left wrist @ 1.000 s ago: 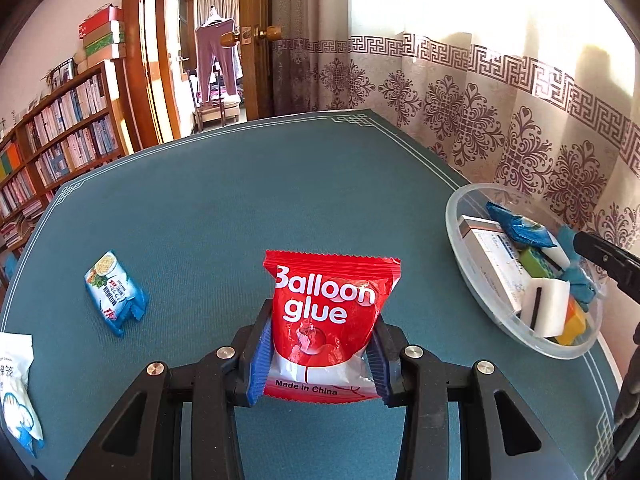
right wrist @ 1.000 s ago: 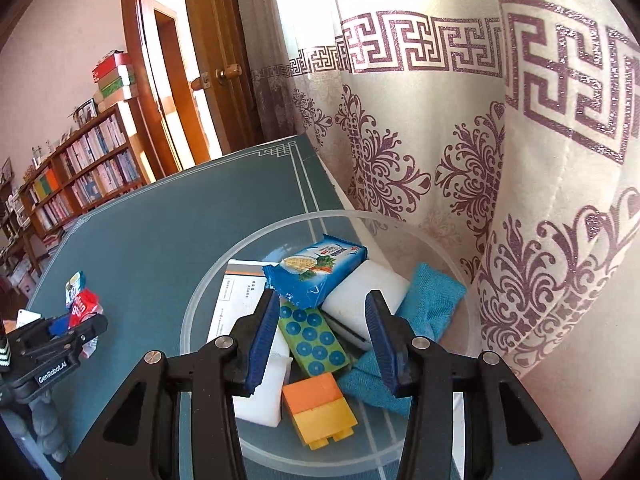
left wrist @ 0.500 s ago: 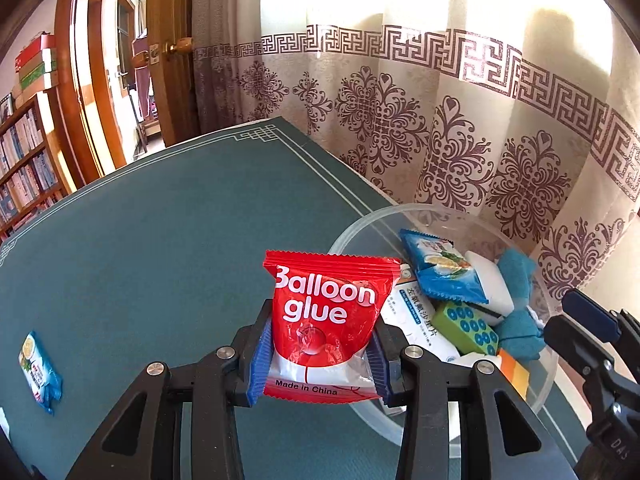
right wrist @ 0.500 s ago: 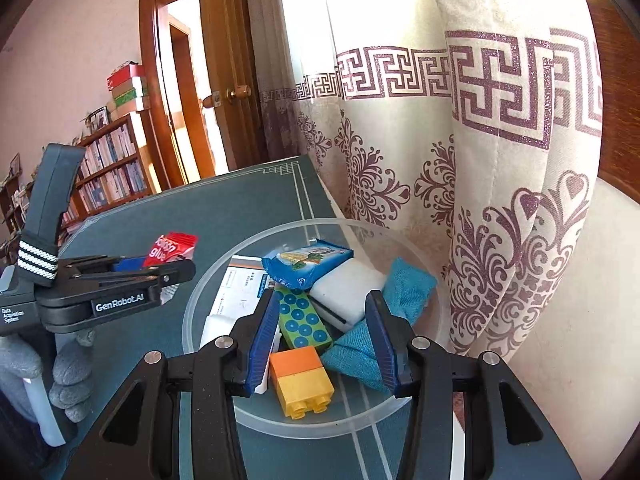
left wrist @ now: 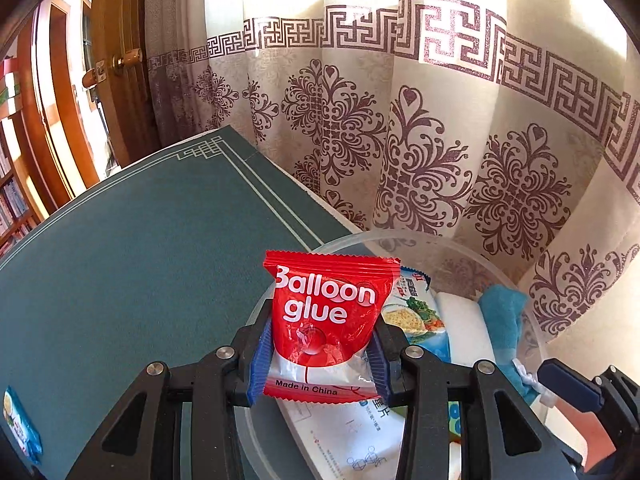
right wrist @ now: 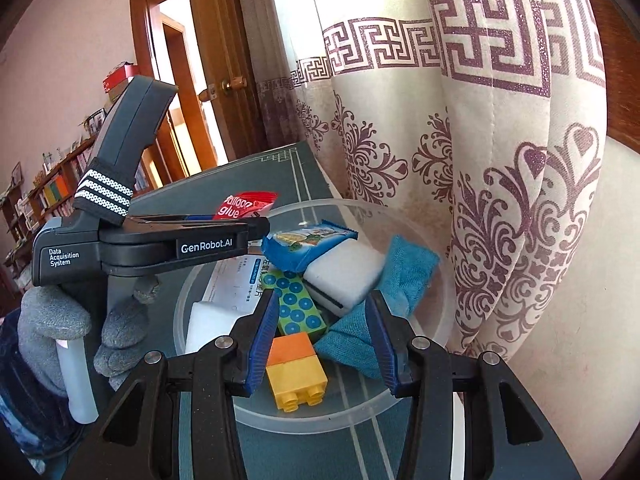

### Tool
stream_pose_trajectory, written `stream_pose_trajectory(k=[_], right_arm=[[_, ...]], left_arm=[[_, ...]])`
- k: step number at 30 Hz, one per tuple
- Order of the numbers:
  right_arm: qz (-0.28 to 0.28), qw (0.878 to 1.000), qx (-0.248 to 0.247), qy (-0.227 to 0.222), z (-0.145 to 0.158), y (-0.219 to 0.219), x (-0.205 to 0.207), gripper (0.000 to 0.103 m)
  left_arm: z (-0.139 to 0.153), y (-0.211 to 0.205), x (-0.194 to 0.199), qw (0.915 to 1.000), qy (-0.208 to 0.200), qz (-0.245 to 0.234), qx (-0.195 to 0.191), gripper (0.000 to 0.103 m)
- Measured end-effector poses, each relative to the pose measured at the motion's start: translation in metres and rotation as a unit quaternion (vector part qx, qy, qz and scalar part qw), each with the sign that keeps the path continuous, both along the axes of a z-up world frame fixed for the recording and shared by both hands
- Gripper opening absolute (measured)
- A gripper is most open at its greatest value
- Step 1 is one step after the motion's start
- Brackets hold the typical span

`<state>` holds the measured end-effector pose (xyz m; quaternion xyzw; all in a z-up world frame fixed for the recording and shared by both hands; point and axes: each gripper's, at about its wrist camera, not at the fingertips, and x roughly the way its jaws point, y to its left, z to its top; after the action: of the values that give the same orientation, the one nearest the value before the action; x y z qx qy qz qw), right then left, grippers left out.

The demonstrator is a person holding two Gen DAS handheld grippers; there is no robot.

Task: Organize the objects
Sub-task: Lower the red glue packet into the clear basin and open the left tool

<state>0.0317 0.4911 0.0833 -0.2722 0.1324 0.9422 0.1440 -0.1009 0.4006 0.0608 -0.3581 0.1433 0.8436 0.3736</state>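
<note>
Bowl (right wrist: pixel 420 392) contents told most of the story: the clear plastic dish by the curtain (right wrist: pixel 480 160) already held a blue snack packet (right wrist: pixel 308 244), a white sponge (right wrist: pixel 344 276), a blue cloth (right wrist: pixel 404 276), a green dotted block (right wrist: pixel 300 308), an orange-and-yellow block (right wrist: pixel 296 372) and a white printed box (right wrist: pixel 236 284). So the sorting looked well along.

One item was in transit. The left gripper (left wrist: pixel 320 356) pinched a red packet of balloon glue (left wrist: pixel 324 324) by its lower part, both pads pressed against its sides, and held it upright over the near rim of the bowl, above the things inside. Letting it go there was the step not yet done.

The right gripper (right wrist: pixel 324 340) hovered over the bowl with its jaws spread and nothing between them.

On the green table (left wrist: pixel 140 260) at least one blue packet (left wrist: pixel 20 428) lay well apart from the bowl, at the left edge of the left wrist view, so some collecting probably remained.
</note>
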Motion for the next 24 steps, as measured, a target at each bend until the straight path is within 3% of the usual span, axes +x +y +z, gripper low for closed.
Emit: stream_pose_trajectory(k=[4,9,17,21,24], right_arm=[[0.0,1.0,-0.003,-0.002,-0.002,0.001,-0.003,0.047],[0.002,1.0,-0.003,-0.002,-0.004,0.001,-0.004,0.047],[0.007,1.0,0.001,-0.001,-0.005,-0.003,-0.005,0.047],[0.009,1.0,0.002,0.0,-0.004,-0.005,-0.004,0.047],[0.012,1.0,0.003,-0.001,-0.005,-0.006,-0.005,0.047]], left_arm=[[0.003,0.0,-0.004,0.9998,-0.009,0.001,0.015,0.078],[0.007,-0.014,-0.004,0.9992,-0.015,0.008,0.036,0.084],[0.01,-0.038,-0.014,0.9973,-0.028,0.041,0.054,0.085],[0.006,-0.044,-0.021,0.9965,-0.029,0.063,0.047,0.085],[-0.004,-0.037,-0.026,0.9963,-0.014,0.084,0.012,0.085]])
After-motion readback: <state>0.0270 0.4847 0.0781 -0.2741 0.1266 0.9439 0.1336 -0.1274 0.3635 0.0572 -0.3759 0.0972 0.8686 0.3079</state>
